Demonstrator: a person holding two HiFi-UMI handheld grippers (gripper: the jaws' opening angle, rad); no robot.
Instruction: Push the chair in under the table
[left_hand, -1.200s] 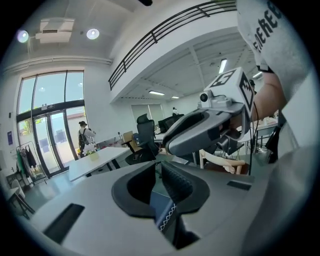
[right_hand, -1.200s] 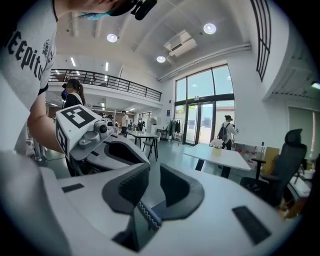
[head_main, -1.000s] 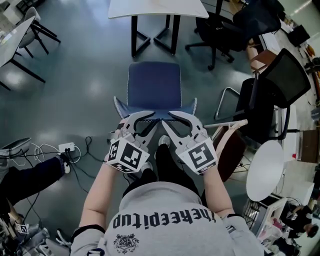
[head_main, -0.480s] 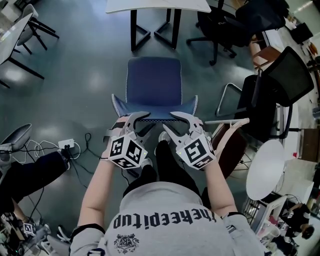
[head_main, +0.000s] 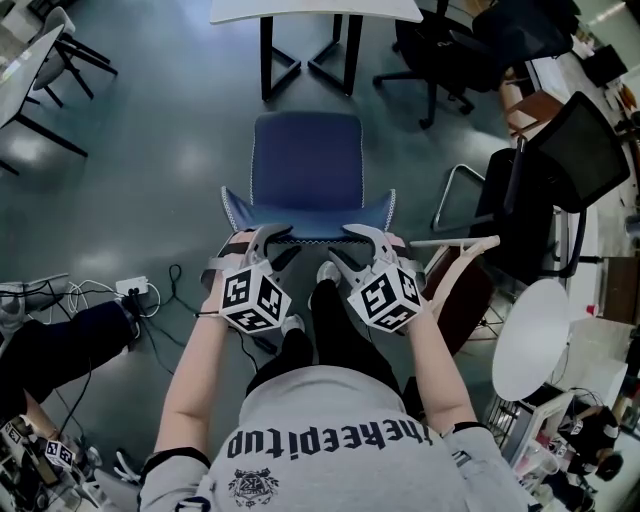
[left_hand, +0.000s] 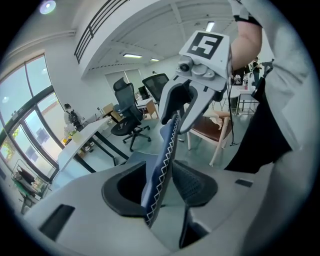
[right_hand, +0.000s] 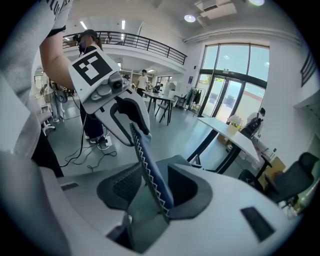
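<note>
Jaws just opening wide, left claw (head_main: 268, 238) and right claw (head_main: 357, 240) each straddle the blue chair backrest (head_main: 310, 222), unclamped.

Blackletter print across the person's grey shirt (head_main: 335, 437), seen upside down at the near edge, reads roughly "thekeepitup"; the crest (head_main: 252, 487) below it is illegible.

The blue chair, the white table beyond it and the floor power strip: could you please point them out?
blue chair (head_main: 305, 160), head view, seat centre.
white table (head_main: 315, 10), head view, visible tabletop.
power strip (head_main: 132, 287), head view, its white body.
</note>
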